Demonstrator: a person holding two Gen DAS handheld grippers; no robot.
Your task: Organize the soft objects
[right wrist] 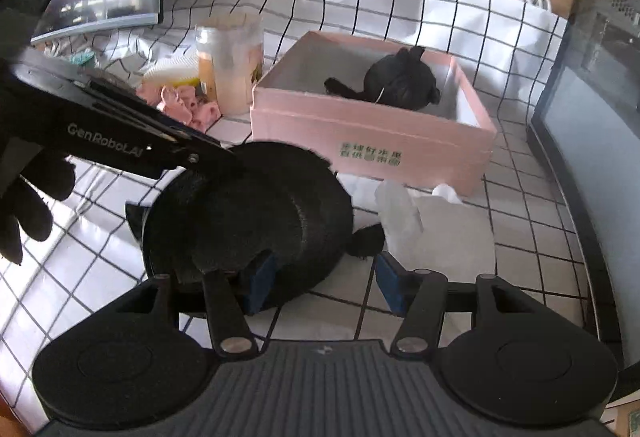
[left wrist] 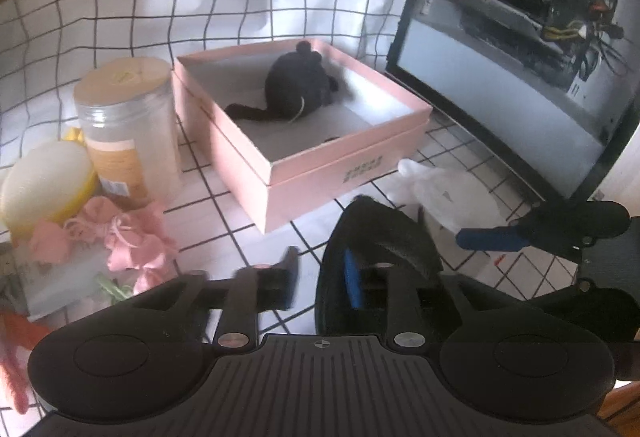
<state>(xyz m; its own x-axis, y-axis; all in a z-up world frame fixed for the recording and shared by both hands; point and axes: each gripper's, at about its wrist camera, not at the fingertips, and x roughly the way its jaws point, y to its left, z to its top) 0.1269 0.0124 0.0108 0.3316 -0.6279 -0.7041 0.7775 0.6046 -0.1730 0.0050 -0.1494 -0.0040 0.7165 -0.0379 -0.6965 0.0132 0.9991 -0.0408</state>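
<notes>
A black fuzzy soft object (left wrist: 380,237) lies on the checked cloth in front of an open pink box (left wrist: 320,173). It drapes over the right finger of my left gripper (left wrist: 320,279), whose jaws stand apart with bare cloth between them. In the right wrist view the same black fuzzy object (right wrist: 248,213) covers the left pad of my right gripper (right wrist: 325,281). That gripper's jaws are wide and its right pad is free. The left gripper (right wrist: 192,153) touches the object's upper rim. Inside the pink box (right wrist: 360,133) sits a black plush toy (right wrist: 400,85).
A crumpled clear plastic bag (left wrist: 452,197) lies right of the fuzzy object. Left of the box stand a lidded jar (left wrist: 128,125), pink fabric pieces (left wrist: 128,241) and a yellow-rimmed pad (left wrist: 48,181). A computer case (left wrist: 520,37) walls the right side. A gloved hand (right wrist: 24,205) holds the left gripper.
</notes>
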